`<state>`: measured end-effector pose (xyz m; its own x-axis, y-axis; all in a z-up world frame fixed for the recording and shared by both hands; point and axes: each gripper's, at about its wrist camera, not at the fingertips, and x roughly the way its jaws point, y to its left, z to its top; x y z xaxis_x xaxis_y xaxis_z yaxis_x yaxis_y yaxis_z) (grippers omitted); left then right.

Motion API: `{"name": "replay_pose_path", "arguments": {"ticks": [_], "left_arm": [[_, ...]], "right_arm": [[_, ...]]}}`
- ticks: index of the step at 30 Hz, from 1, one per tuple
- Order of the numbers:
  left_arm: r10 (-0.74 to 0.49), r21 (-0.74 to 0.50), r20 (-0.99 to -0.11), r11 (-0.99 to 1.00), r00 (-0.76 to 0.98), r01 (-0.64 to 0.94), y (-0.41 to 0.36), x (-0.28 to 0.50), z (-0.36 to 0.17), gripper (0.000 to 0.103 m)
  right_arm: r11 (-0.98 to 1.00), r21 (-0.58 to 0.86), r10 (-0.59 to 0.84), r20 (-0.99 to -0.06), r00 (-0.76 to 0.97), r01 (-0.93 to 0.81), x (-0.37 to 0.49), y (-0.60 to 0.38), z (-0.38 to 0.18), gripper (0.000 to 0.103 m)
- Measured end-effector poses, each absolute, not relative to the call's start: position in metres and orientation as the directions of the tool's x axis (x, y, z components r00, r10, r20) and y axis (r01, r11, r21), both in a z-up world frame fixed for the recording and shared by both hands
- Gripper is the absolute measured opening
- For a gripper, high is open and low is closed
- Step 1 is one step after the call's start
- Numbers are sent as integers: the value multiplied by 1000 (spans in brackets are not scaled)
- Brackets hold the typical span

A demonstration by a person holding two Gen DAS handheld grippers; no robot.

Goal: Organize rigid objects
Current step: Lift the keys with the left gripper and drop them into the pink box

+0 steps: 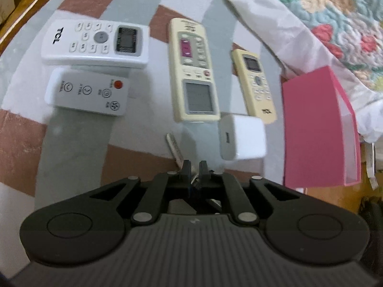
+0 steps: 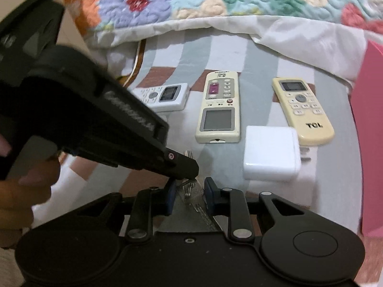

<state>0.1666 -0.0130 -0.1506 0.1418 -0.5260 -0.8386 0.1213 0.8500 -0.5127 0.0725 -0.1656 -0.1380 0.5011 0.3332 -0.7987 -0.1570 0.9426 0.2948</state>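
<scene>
1. Keys (image 2: 191, 191), a small metal bunch, lie on the striped bedspread (image 1: 71, 143) at 6 o'clock in both wrist views.
2. Left gripper (image 1: 195, 167) is pinched narrow on the keys; right gripper (image 2: 189, 189) is at its narrowest around the same bunch (pad contact unclear).
3. White charger (image 1: 241, 138) sits at 1 o'clock, just beside the keys.
4. Cream remote (image 1: 194, 71) and smaller cream remote (image 1: 255, 83) lie at 12; white remote (image 1: 95, 43) and fan remote (image 1: 88, 93) at 10.
5. Pink box (image 1: 316, 131) blocks 3 o'clock; a floral quilt (image 1: 335, 12) borders the far side.
6. Bare bedspread at 8 o'clock.
</scene>
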Motion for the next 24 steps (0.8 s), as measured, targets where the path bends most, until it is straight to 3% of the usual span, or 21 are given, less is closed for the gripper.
{"name": "replay_pose_path", "arguments": {"ticks": [3, 7, 16, 20, 24], "left_arm": [[-543, -523, -827, 838, 146, 159, -18, 157, -138, 19], [-552, -529, -825, 830, 123, 177, -23, 147, -122, 54], [-571, -556, -814, 819, 107, 139, -30, 135, -118, 64], [-593, -589, -799, 805, 97, 71, -30, 134, -124, 64], [-633, -634, -770, 773, 82, 12, -31, 132, -124, 56]], "right_arm": [[932, 339, 358, -790, 497, -130, 68, -173, -132, 30], [934, 329, 351, -780, 517, -138, 62, -175, -124, 30], [911, 411, 372, -763, 529, -49, 58, -200, -110, 30], [894, 448, 389, -759, 522, -15, 57, -206, -107, 30], [868, 495, 413, -754, 511, 28, 55, -215, -102, 30]]}}
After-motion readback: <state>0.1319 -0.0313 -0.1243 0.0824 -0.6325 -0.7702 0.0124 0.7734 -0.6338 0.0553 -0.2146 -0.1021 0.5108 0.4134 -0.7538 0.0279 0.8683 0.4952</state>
